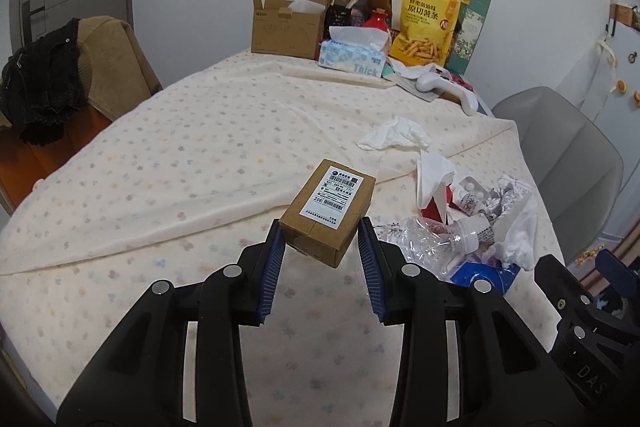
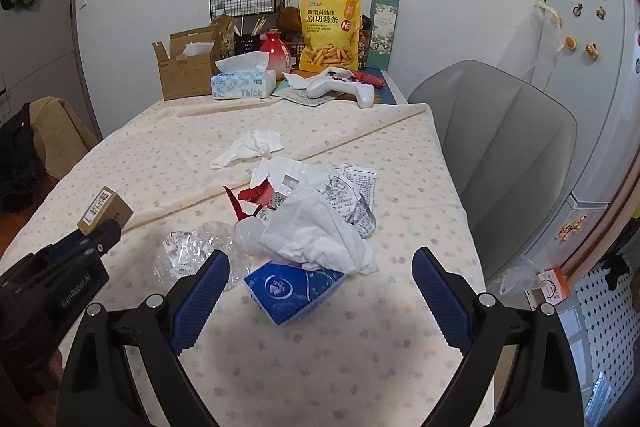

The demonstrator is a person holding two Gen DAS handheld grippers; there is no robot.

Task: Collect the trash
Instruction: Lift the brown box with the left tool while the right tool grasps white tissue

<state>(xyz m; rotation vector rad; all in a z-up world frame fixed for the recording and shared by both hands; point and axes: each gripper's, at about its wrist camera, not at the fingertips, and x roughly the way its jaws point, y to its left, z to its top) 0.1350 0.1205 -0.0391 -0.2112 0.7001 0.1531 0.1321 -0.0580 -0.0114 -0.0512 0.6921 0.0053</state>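
My left gripper (image 1: 321,227) is shut on a small brown cardboard box (image 1: 330,203) with a white shipping label and holds it above the patterned tablecloth (image 1: 160,167). The same box (image 2: 105,209) shows at the left of the right wrist view. My right gripper (image 2: 320,255) stands open over a trash pile with nothing between its pads. In the pile lie a blue tissue pack (image 2: 292,289), a crumpled white tissue (image 2: 316,239), a crushed clear bottle (image 2: 200,247), a red wrapper (image 2: 250,199) and crumpled printed paper (image 2: 356,195). Another tissue wad (image 2: 252,147) lies farther back.
At the table's far end stand an open carton (image 2: 186,71), a tissue box (image 2: 244,83), a yellow snack bag (image 2: 330,31) and a white game controller (image 2: 340,87). A grey chair (image 2: 500,155) is at the right edge, a fridge (image 2: 592,67) behind it. A clothes-draped chair (image 1: 80,67) is left.
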